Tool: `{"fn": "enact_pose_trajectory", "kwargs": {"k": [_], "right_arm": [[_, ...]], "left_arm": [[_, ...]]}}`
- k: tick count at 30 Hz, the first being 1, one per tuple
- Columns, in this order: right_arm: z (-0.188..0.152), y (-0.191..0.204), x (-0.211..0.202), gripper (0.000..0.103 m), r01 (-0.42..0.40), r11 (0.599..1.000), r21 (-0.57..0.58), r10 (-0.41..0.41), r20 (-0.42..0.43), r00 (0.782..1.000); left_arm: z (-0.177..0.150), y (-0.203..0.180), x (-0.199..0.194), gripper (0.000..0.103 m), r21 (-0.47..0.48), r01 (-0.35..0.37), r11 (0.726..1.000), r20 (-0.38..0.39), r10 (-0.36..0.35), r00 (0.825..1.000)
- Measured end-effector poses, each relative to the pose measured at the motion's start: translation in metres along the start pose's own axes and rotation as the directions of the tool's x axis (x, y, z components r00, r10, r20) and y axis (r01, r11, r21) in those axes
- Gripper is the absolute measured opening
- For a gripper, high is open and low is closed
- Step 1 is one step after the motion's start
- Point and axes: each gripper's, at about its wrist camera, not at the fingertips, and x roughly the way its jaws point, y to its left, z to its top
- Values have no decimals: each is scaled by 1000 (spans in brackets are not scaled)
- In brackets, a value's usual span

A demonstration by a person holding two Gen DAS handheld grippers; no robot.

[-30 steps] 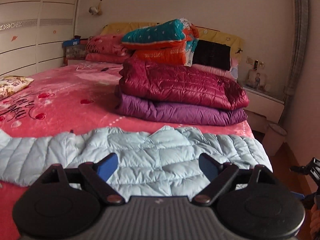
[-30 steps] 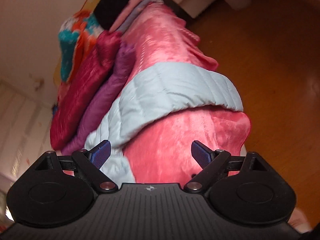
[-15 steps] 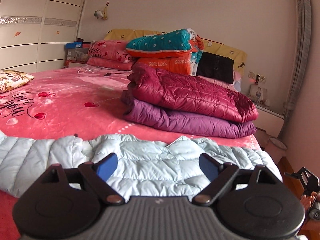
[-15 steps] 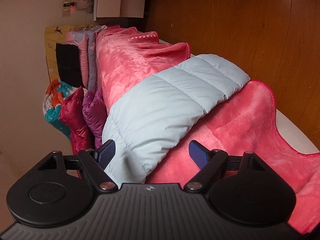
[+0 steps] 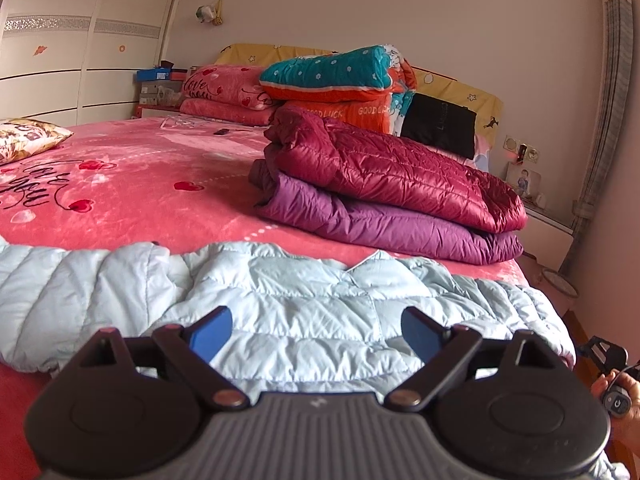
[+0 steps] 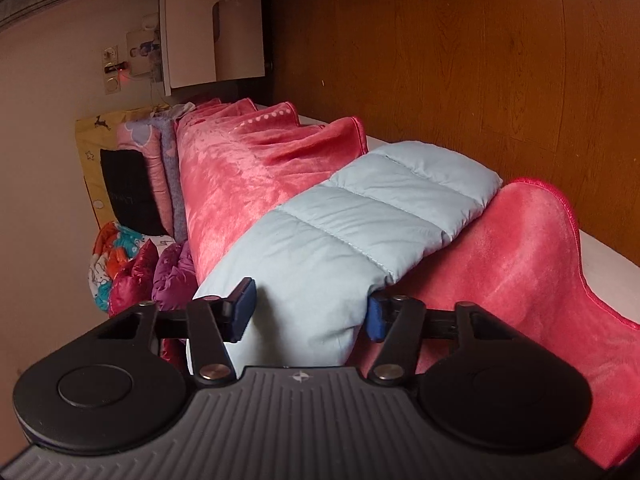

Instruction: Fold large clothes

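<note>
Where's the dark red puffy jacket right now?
In the left wrist view the dark red jacket lies folded on top of the purple jacket, right of centre on the pink bedspread, beyond the light blue jacket.

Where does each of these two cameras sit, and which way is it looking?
Left wrist: on the left gripper, facing up the bed toward the headboard, over the light blue jacket; jaws wide apart, nothing between them. The person's other hand shows at the right edge.
Right wrist: on the right gripper, rolled sideways at the bed's edge, so the floor appears on top; jaws have just been closing around the jacket's sleeve.
Shared: the jacket, the pink blanket, the stacked maroon and purple jackets.
</note>
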Motion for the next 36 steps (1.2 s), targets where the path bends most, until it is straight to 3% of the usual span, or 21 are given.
{"fn": "enact_pose_trajectory", "kwargs": {"k": [6, 8, 10, 12, 14, 16, 19, 20, 22, 24, 26, 28, 29, 30, 32, 34, 35, 36], "right_arm": [[-4, 26, -14, 23, 9, 996, -94, -1, 86, 996], [-8, 47, -24, 21, 1, 987, -161, 19, 123, 992], [-19, 82, -35, 19, 19, 945, -326, 33, 153, 988], [-38, 119, -43, 18, 41, 858, -512, 54, 170, 984], [-71, 159, -51, 18, 51, 708, -704, 95, 167, 981], [-116, 195, -57, 18, 24, 523, -852, 139, 113, 984], [-195, 233, -58, 18, -50, 207, -977, 168, -15, 986], [-221, 238, -58, 18, -73, 100, -992, 165, -56, 985], [-285, 239, -58, 18, -134, -175, -975, 126, -157, 980], [-347, 220, -56, 18, -215, -425, -879, 27, -250, 968], [-395, 185, -49, 18, -306, -589, -747, -121, -293, 948], [-426, 144, -43, 16, -372, -694, -617, -246, -282, 927], [-437, 121, -39, 16, -395, -728, -560, -295, -263, 918], [-441, 107, -36, 16, -413, -737, -535, -329, -249, 911], [-447, 80, -39, 22, -440, -735, -516, -378, -226, 898], [-444, 74, -39, 34, -432, -716, -548, -381, -212, 900], [-442, 75, -39, 45, -431, -698, -571, -385, -209, 899], [-439, 80, -37, 63, -431, -678, -595, -386, -211, 898]], "left_arm": [[1, 11, -3, 92, -24, -9, 1000, 7, 9, 1000], [2, 16, -6, 92, -41, -10, 999, 14, 10, 1000], [4, 22, -8, 92, -62, -11, 998, 21, 12, 1000], [6, 29, -10, 92, -86, -16, 996, 27, 19, 999], [9, 36, -14, 92, -115, -23, 993, 39, 27, 999], [12, 43, -17, 92, -141, -31, 990, 55, 39, 998], [16, 54, -24, 93, -178, -50, 983, 78, 65, 995], [17, 57, -26, 94, -191, -57, 980, 86, 74, 993], [19, 66, -30, 95, -221, -70, 973, 100, 94, 991], [22, 76, -35, 95, -252, -84, 964, 107, 114, 988], [23, 86, -39, 95, -283, -95, 954, 116, 133, 984], [24, 97, -42, 95, -314, -103, 944, 117, 146, 982], [24, 101, -44, 95, -326, -105, 939, 117, 150, 982], [23, 105, -44, 95, -337, -107, 936, 116, 154, 981], [23, 111, -44, 95, -355, -110, 928, 109, 157, 982], [23, 116, -44, 95, -372, -109, 922, 102, 157, 982], [22, 119, -45, 96, -380, -105, 919, 100, 154, 983], [22, 121, -44, 96, -388, -101, 916, 98, 150, 984]]}}
